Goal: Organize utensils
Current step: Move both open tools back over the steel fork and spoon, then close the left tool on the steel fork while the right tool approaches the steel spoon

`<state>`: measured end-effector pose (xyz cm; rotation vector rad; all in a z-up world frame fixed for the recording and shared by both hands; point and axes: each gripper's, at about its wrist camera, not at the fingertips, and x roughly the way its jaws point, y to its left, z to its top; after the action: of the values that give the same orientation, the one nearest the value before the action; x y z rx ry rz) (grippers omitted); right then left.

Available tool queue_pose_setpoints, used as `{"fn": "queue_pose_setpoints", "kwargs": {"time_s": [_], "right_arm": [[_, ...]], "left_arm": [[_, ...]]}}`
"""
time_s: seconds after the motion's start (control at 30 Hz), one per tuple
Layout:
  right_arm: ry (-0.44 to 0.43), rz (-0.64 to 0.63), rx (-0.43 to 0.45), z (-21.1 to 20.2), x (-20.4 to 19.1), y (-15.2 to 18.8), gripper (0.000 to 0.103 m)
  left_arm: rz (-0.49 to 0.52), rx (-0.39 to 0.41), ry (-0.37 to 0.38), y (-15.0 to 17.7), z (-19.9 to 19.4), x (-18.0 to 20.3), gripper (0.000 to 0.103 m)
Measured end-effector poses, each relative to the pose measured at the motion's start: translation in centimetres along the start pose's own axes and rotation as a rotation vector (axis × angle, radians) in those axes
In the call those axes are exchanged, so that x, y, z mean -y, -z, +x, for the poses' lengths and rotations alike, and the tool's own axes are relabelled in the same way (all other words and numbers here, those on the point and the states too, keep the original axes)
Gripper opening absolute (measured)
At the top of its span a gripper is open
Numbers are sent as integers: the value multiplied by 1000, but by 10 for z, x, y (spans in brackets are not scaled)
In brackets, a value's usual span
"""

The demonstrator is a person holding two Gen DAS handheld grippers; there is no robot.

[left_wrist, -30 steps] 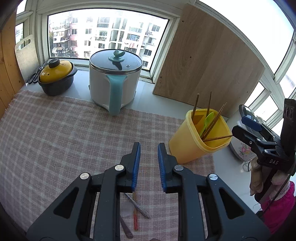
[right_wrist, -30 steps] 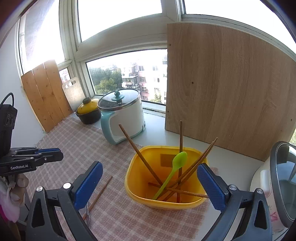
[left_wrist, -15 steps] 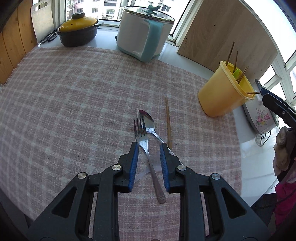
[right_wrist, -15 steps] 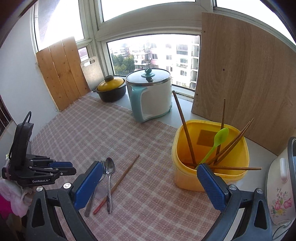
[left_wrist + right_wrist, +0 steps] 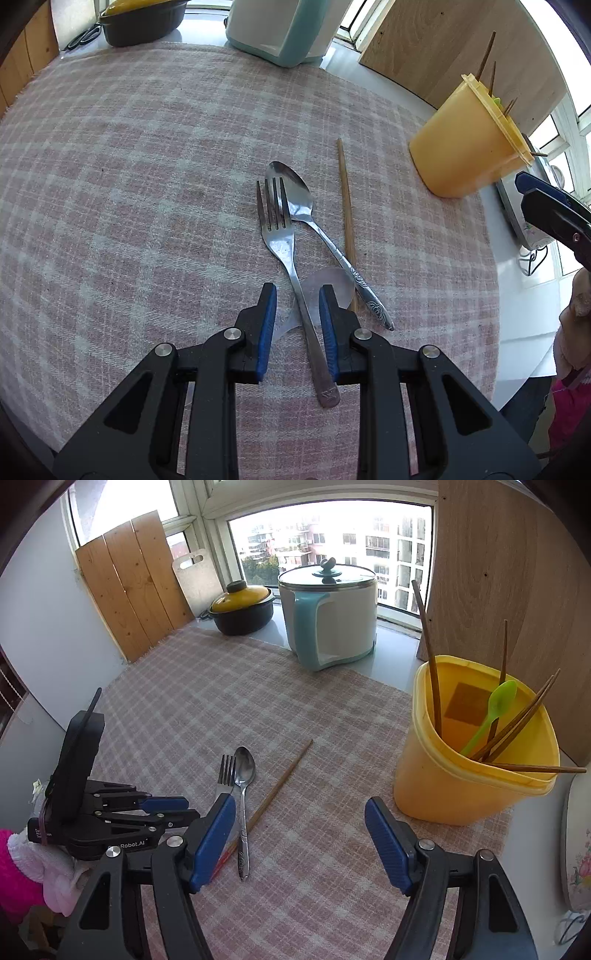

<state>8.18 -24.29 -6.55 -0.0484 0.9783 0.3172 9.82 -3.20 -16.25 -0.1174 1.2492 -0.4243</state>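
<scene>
The left gripper [image 5: 297, 314] has dropped to straddle the fork [image 5: 282, 243] handle, unclenched; spoon [image 5: 295, 199] alongside.

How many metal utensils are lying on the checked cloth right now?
2. The fork lies on the cloth, its handle between the left gripper's fingers. The spoon lies just right of it. Others could be hidden beneath the grippers.

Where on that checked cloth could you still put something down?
Bare cloth stretches between the fork and the black pot, and between the loose chopstick and the yellow tub. It is crowded where fork, spoon and chopstick lie together.
</scene>
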Motion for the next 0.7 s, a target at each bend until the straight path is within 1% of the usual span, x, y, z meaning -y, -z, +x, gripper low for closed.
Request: {"fn": "queue_pose_setpoints", "kwargs": {"time_s": [0.33, 0.53, 0.7], "right_arm": [[-39, 34, -95, 34, -3, 10, 60], [-34, 43, -122, 48, -3, 12, 59], [-40, 68, -135, 55, 1, 12, 59]], "left_arm": [[3, -26, -23, -9, 18, -2, 23], [-4, -39, -38, -13, 28, -5, 23], [-12, -32, -46, -20, 33, -7, 23]]}}
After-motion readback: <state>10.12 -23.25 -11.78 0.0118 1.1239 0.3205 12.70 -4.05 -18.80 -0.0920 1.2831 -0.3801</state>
